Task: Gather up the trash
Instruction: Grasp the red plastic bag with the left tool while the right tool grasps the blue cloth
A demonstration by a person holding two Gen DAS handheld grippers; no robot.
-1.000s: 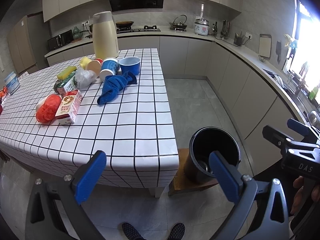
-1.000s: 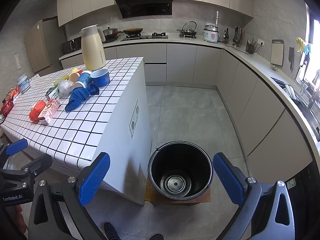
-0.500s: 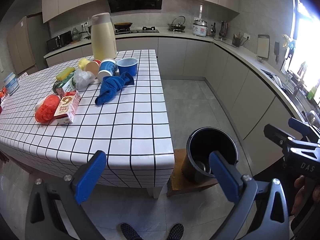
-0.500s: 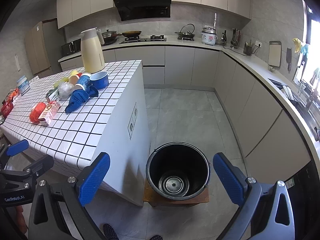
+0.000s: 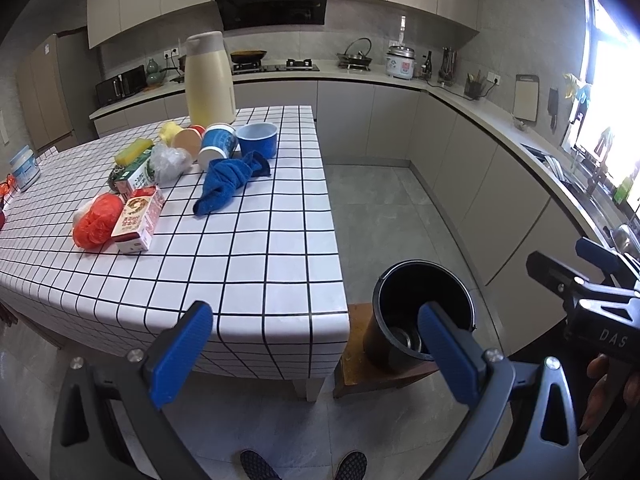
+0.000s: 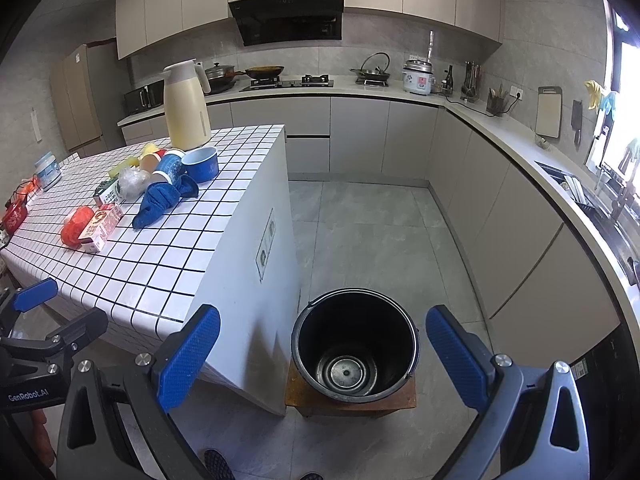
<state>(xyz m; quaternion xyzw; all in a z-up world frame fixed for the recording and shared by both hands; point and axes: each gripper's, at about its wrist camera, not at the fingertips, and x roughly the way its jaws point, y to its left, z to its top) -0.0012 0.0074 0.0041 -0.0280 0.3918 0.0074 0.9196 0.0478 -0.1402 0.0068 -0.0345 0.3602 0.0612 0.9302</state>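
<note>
Trash lies on the white tiled island (image 5: 248,264): a red-and-white carton (image 5: 138,218), an orange bag (image 5: 96,220), a green carton (image 5: 138,174), a clear plastic bag (image 5: 170,160), paper cups (image 5: 216,146) and a blue bowl (image 5: 258,138). A black bucket (image 6: 354,344) stands on a low wooden stool by the island's end, empty inside. My left gripper (image 5: 316,354) is open and empty, short of the island's near edge. My right gripper (image 6: 324,362) is open and empty above the bucket.
A blue cloth (image 5: 232,180) lies among the trash and a tall cream jug (image 5: 208,80) stands behind it. Grey counters and cabinets (image 6: 500,184) run along the back and right walls. Grey tile floor (image 6: 372,220) lies between island and cabinets.
Both grippers have drawn back and risen slightly; the island and bucket look a little farther and lower. Both stay open and empty.
</note>
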